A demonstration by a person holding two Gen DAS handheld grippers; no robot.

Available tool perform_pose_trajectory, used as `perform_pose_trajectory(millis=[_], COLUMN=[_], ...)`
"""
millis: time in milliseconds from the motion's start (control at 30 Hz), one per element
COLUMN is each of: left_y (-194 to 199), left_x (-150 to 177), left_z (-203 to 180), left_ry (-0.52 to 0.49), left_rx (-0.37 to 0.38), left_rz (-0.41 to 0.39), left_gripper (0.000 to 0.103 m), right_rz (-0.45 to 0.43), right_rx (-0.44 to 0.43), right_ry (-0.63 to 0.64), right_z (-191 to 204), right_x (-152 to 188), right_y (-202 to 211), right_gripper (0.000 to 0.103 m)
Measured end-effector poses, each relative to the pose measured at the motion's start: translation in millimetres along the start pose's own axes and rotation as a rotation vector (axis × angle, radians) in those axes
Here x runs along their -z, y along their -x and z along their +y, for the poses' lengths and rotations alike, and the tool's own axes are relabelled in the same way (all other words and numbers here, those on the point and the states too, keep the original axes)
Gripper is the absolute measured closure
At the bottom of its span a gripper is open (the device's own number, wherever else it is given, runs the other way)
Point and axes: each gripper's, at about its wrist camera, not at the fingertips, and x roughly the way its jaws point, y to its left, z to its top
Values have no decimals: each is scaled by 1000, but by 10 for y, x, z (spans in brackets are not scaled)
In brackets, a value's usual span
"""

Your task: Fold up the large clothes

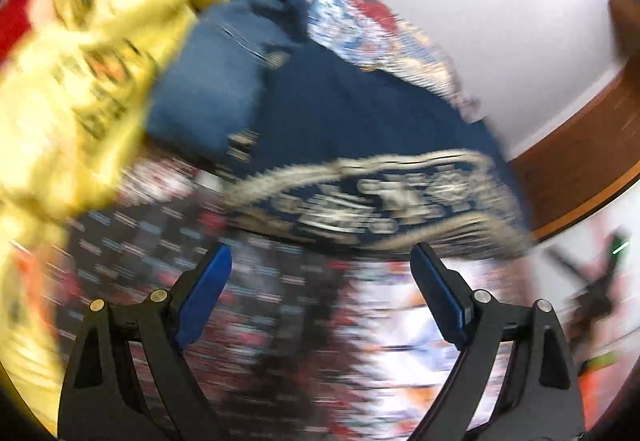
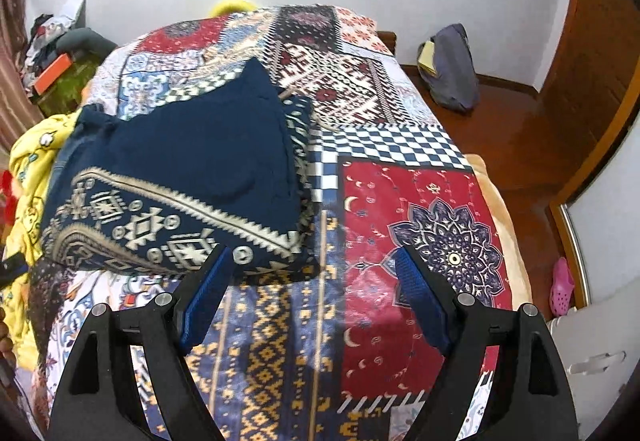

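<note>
A folded navy garment (image 2: 180, 169) with a cream patterned border lies on the patchwork bedspread (image 2: 400, 225). It also shows, blurred, in the left wrist view (image 1: 340, 129). My right gripper (image 2: 312, 261) is open and empty, just in front of the garment's near right corner. My left gripper (image 1: 320, 261) is open and empty, hovering close before the garment's patterned border. A crumpled yellow printed garment (image 1: 72, 81) lies left of the navy one, and shows at the left edge of the right wrist view (image 2: 32, 161).
The bed's right edge drops to a wooden floor (image 2: 520, 137) with a grey bag (image 2: 452, 69) against the wall. A pink shoe (image 2: 562, 291) lies by a mirror. Clutter and an orange box (image 2: 52, 75) sit at the far left.
</note>
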Motion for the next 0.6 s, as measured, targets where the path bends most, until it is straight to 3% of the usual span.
perform_pose_trajectory(millis=[100,300,367,533,600], left_y=[-126,-605,-691,-802,-894], left_x=[15,-2,-35,-233,-323], left_z=[-23,105,153,145,140], left_ry=[91,244,279,300,305], left_rx=[130,170,191,150,88], left_rz=[24,78,46,-68,-97], left_gripper=[13,13,13,15,26], right_rz=[-11,-11,-2,18,31], right_rx=[-33,-39,-42,-48,-52], right_ry=[15,80,98,111,107], right_z=[89,289,333,401,413], right_x=[36,81,94,133,148], right_y=[25,-35,-63,-179,-228], right_gripper=[22,22,22,22,22])
